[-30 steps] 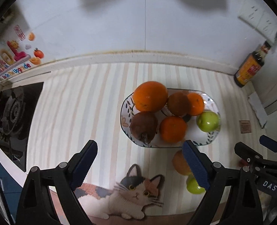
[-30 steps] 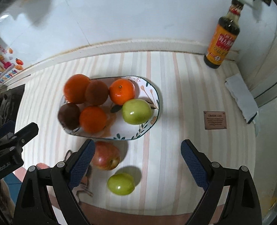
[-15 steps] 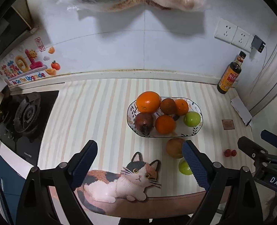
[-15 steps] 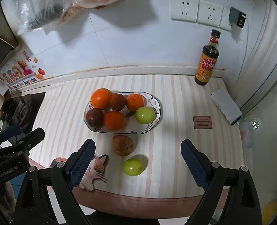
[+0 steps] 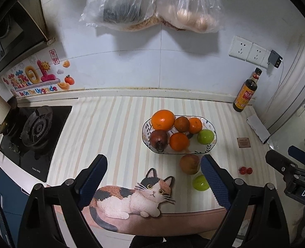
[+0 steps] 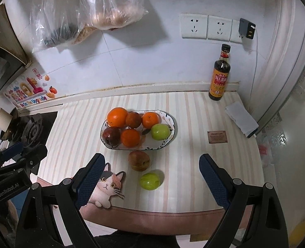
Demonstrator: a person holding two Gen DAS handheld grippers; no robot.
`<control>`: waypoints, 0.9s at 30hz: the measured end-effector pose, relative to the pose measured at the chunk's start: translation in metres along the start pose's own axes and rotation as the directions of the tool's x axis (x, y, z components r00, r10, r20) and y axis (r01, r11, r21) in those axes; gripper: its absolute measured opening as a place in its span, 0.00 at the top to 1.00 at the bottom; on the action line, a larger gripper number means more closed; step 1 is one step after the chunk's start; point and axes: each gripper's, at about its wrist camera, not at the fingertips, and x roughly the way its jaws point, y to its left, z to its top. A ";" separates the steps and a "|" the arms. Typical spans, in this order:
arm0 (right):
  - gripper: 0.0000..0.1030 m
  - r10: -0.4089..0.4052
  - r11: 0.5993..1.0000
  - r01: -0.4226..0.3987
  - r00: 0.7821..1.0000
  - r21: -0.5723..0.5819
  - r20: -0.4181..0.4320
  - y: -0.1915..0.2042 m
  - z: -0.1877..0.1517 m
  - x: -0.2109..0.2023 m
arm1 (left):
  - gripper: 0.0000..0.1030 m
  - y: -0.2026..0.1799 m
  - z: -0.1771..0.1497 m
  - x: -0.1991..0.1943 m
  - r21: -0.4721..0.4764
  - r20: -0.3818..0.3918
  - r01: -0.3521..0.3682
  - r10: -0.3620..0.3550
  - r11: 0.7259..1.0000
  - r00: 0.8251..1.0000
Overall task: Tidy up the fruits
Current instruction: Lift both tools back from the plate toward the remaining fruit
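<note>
Both claws wide open, empty, held back over the desk's near edge.

Left wrist view: left claw (image 5: 153, 178) gapes, holding nothing; bowl (image 5: 211, 147) holds six fruits; red apple (image 5: 190, 164) just outside its near rim, green apple (image 5: 200, 182) beside that on the desk (image 5: 111, 128).
Right wrist view: right claw (image 6: 151, 177) spread, empty; both loose apples lie between its fingers, apart from them.

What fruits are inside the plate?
The plate holds three oranges, two dark reddish fruits and a green apple. Whatever lies beneath them is covered.
</note>
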 end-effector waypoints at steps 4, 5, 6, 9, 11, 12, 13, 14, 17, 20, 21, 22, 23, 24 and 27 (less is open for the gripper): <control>0.08 0.008 1.000 -0.008 1.000 -0.001 0.006 0.001 0.000 -0.005 | 0.10 -0.003 -0.001 -0.003 0.003 0.000 0.004 -0.004 1.000 1.000; 0.08 0.010 1.000 -0.010 1.000 -0.001 0.007 0.001 0.000 -0.006 | 0.10 -0.003 -0.001 -0.002 0.002 -0.001 0.005 -0.005 1.000 1.000; 0.08 0.018 1.000 -0.018 1.000 0.003 0.003 0.001 0.000 -0.005 | 0.10 -0.003 -0.001 -0.002 0.002 -0.006 0.010 -0.010 1.000 1.000; 0.08 0.038 0.999 -0.038 0.999 0.022 -0.008 -0.001 -0.001 0.001 | 0.10 -0.006 -0.002 0.005 0.008 -0.024 0.010 -0.010 1.000 1.000; 0.08 0.056 0.998 -0.055 0.998 0.040 -0.029 -0.004 -0.001 0.010 | 0.10 -0.008 -0.003 0.013 0.015 -0.049 0.007 -0.006 1.000 0.999; 0.08 0.066 0.997 -0.064 0.997 0.051 -0.038 -0.005 -0.001 0.015 | 0.10 -0.009 -0.004 0.019 0.021 -0.063 0.003 -0.001 1.000 0.998; 0.08 0.083 0.994 -0.079 0.995 0.070 -0.055 -0.009 -0.001 0.024 | 0.05 -0.011 -0.006 0.026 0.029 -0.081 0.001 0.002 1.000 0.997; 0.08 0.091 0.993 -0.085 0.993 0.083 -0.075 -0.012 -0.003 0.034 | 0.01 -0.011 -0.008 0.033 0.031 -0.096 -0.004 0.007 1.000 0.995; 0.08 0.112 0.989 -0.097 0.983 0.107 -0.142 -0.018 -0.009 0.069 | 0.01 -0.011 -0.015 0.054 0.028 -0.132 -0.025 0.028 0.999 0.991; 0.08 0.145 0.984 -0.116 0.961 0.132 -0.236 -0.023 -0.022 0.115 | 0.01 -0.012 -0.023 0.080 0.032 -0.177 -0.047 0.052 0.998 0.983; 0.08 0.152 0.983 -0.119 0.954 0.137 -0.257 -0.024 -0.026 0.126 | 0.01 -0.013 -0.026 0.089 0.039 -0.192 -0.060 0.067 0.997 0.979; 0.08 0.160 0.982 -0.123 0.947 0.145 -0.278 -0.026 -0.031 0.141 | 0.01 -0.013 -0.028 0.097 0.043 -0.211 -0.066 0.074 0.997 0.975; 0.08 0.159 0.981 -0.115 0.937 0.154 -0.312 -0.027 -0.038 0.159 | 0.01 -0.014 -0.030 0.105 0.045 -0.227 -0.064 0.072 0.997 0.971; 0.08 0.166 0.980 -0.117 0.926 0.160 -0.340 -0.027 -0.043 0.174 | 0.01 -0.015 -0.032 0.113 0.048 -0.238 -0.071 0.081 0.996 0.968; 0.09 0.185 0.975 -0.121 0.903 0.184 -0.388 -0.026 -0.056 0.209 | 0.01 -0.018 -0.037 0.133 0.064 -0.273 -0.085 0.100 0.994 0.957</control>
